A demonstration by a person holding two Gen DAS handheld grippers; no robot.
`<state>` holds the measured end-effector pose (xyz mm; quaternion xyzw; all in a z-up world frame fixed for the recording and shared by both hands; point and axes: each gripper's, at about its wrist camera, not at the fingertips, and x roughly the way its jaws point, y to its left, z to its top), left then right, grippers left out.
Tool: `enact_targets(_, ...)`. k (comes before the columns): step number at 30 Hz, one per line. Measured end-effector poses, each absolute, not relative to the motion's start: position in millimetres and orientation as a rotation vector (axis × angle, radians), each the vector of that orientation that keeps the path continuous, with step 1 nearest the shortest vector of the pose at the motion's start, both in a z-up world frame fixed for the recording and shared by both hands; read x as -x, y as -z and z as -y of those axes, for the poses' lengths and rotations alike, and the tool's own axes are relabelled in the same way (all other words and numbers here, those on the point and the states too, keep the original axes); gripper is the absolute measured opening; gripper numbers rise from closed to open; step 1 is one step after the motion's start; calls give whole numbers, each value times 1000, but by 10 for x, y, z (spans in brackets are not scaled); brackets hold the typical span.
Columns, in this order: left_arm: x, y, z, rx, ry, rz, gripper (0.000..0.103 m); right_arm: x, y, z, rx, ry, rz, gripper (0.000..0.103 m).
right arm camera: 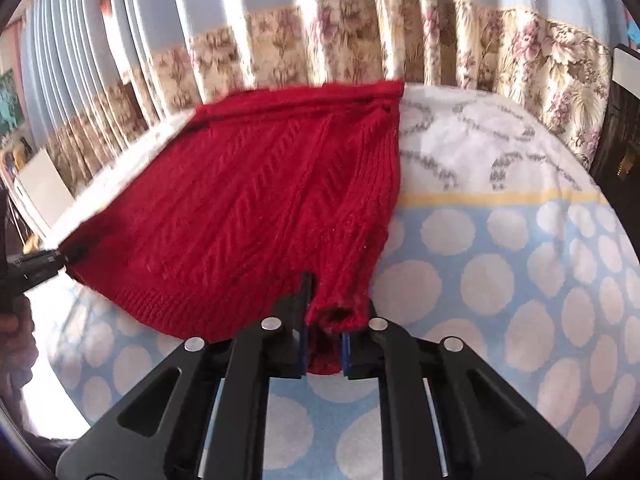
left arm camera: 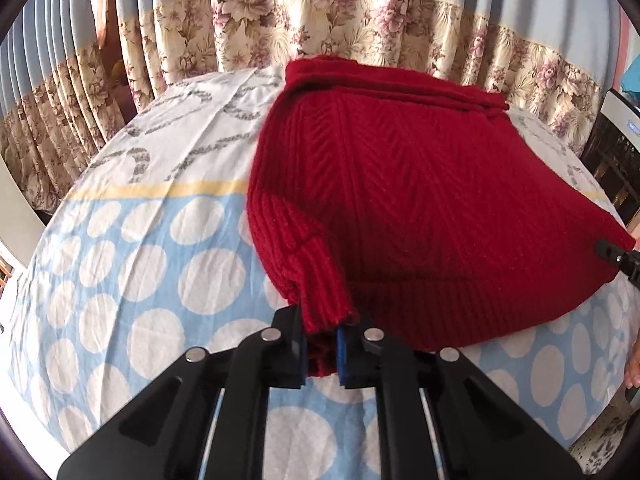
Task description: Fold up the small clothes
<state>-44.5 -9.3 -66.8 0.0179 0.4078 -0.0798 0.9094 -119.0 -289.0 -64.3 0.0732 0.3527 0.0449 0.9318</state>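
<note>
Left tongs [left arm camera: 323,344] clenched on red sweater [left arm camera: 420,200] cuff; right tongs [right arm camera: 324,344] clenched on opposite cuff.

A bed [left arm camera: 132,264] carries everything, covered by a sheet [right arm camera: 500,280] with white dots on pale blue across its near part, a thin yellow stripe, and white cloth with a grey pattern toward the far edge. A red knitted sweater [left arm camera: 420,200] lies spread on it, its folded top at the far edge and its ribbed hem lifted toward the near side.
</note>
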Motion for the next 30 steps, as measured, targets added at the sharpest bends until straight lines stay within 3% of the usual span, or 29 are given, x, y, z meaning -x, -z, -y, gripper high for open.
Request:
enact_targets(10, 437, 173, 47, -69, 170, -753, 10, 1195, 84, 2972, -121, -111, -625, 6)
enact_targets(30, -655, -591, 66, -31, 131, -608, 10, 304, -593, 3120, -107, -100, -503, 5)
